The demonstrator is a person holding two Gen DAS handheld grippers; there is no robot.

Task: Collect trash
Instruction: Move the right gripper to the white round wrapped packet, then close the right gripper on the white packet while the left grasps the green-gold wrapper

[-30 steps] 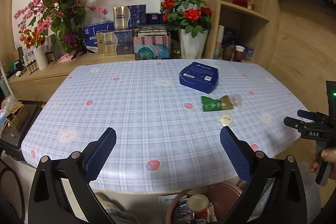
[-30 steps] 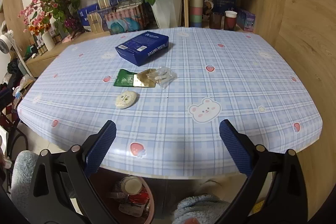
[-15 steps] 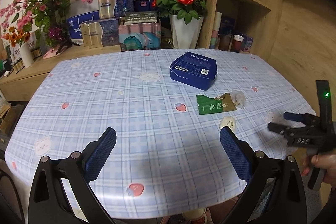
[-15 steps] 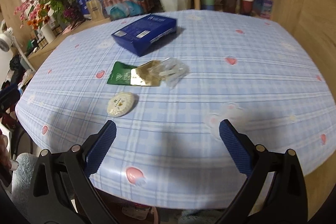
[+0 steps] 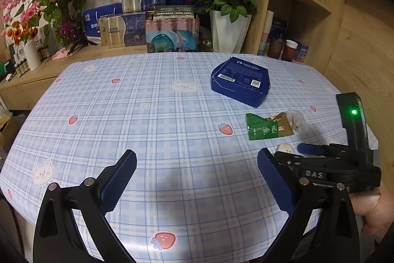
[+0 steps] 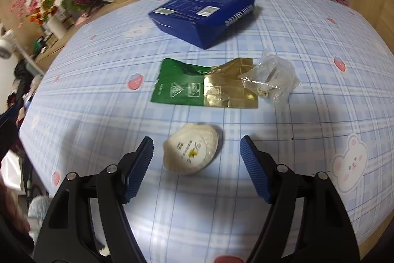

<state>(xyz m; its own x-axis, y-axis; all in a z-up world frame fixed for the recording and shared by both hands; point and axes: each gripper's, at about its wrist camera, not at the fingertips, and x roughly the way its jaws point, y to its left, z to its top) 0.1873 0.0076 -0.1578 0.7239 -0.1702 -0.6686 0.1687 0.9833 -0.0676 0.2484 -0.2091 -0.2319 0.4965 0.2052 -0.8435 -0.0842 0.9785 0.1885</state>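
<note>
Closer now, right tool (image 6: 194, 153) narrows, unclenched, around white packet (image 6: 191, 150), green-gold wrapper (image 6: 204, 85) beyond; left tool (image 5: 197, 175) released.

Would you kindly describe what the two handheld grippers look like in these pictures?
Both the left gripper and the right gripper have black angular frames with silver rivets and two fingers faced with ribbed dark blue pads. Seen from the left camera, the right one bears white letters "DAS" and a black upright piece with a small green light.

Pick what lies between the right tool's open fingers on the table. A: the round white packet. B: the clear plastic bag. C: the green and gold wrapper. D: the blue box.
A: in the right wrist view the round white packet lies between the right tool's fingers, untouched by either; the other trash lies farther off.
</note>
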